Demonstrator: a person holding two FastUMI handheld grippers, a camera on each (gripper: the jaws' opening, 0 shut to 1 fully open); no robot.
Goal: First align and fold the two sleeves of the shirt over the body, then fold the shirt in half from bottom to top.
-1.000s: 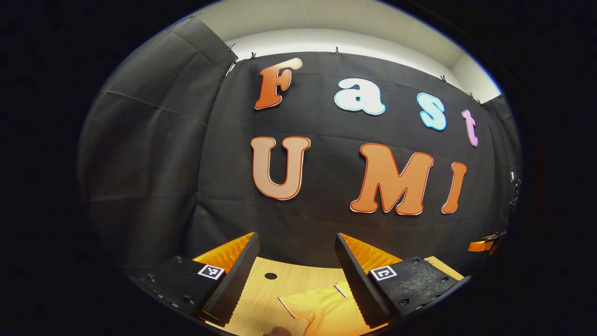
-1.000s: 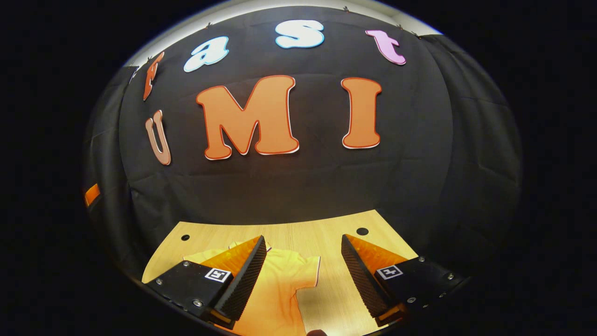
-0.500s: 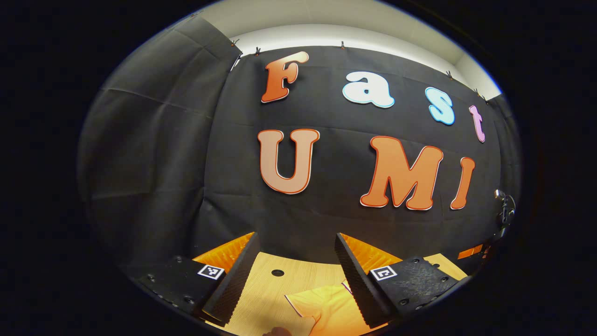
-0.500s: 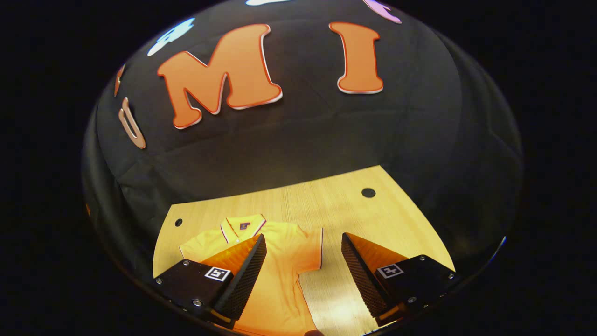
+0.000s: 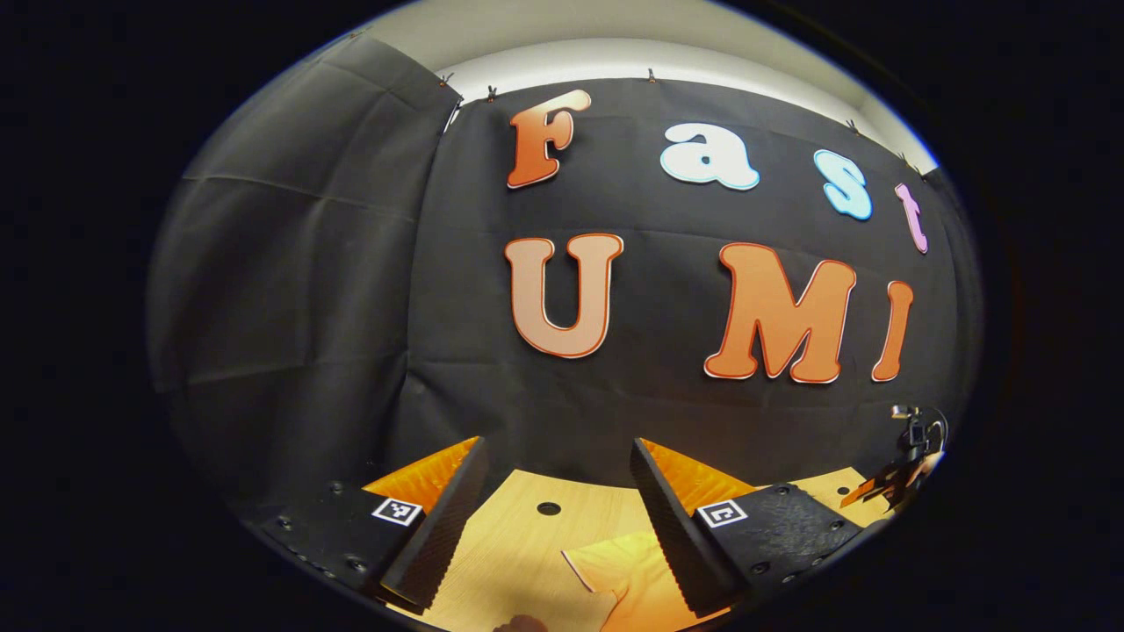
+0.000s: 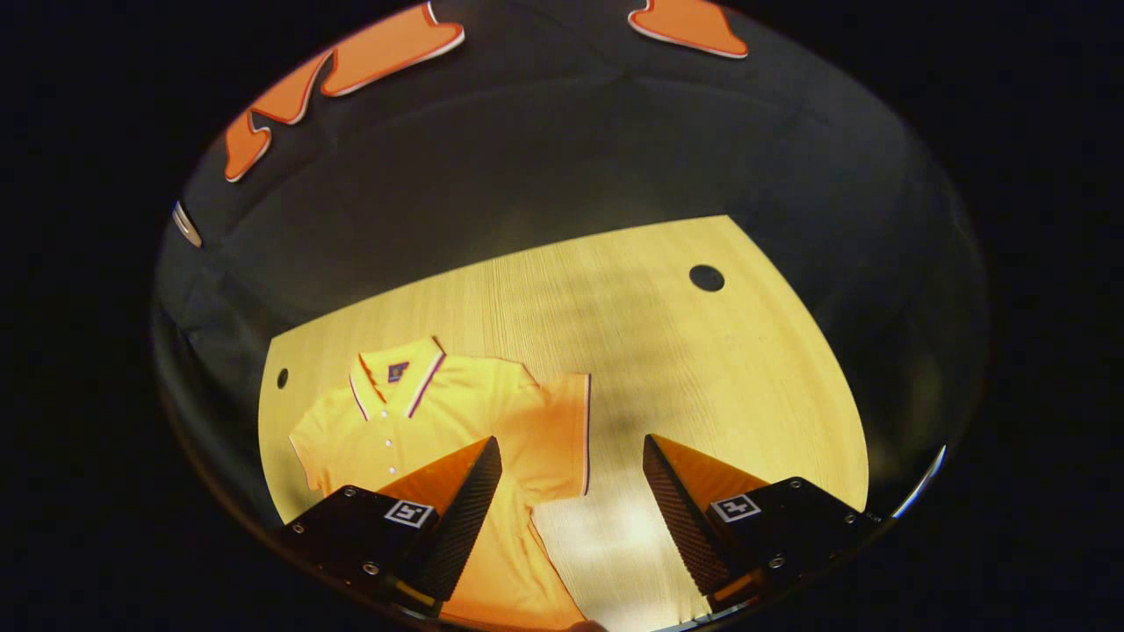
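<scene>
An orange polo shirt [image 6: 457,421] lies flat on the wooden table [image 6: 702,369] in the right gripper view, collar toward the wall, buttons up. Its right-hand sleeve [image 6: 558,430] spreads outward with a dark trim line at the cuff. My right gripper [image 6: 571,456] hovers open above that sleeve and the bare wood beside it, nothing between its fingers. In the left gripper view, the shirt's other sleeve [image 5: 619,570] shows low between the fingers. My left gripper [image 5: 558,465] stands open above the table [image 5: 509,553], pointing mostly at the wall. The other gripper [image 5: 896,483] appears far right there.
Round holes mark the tabletop: one at the back right [image 6: 706,277], one at the left edge [image 6: 282,378], and one seen from the left gripper [image 5: 548,508]. Black cloth walls close the table's far side. Bare wood stretches right of the shirt.
The right gripper has tilted downward, bringing the whole shirt top and more of the table into its view. The left gripper has turned slightly left; its sleeve slid rightward in view.
</scene>
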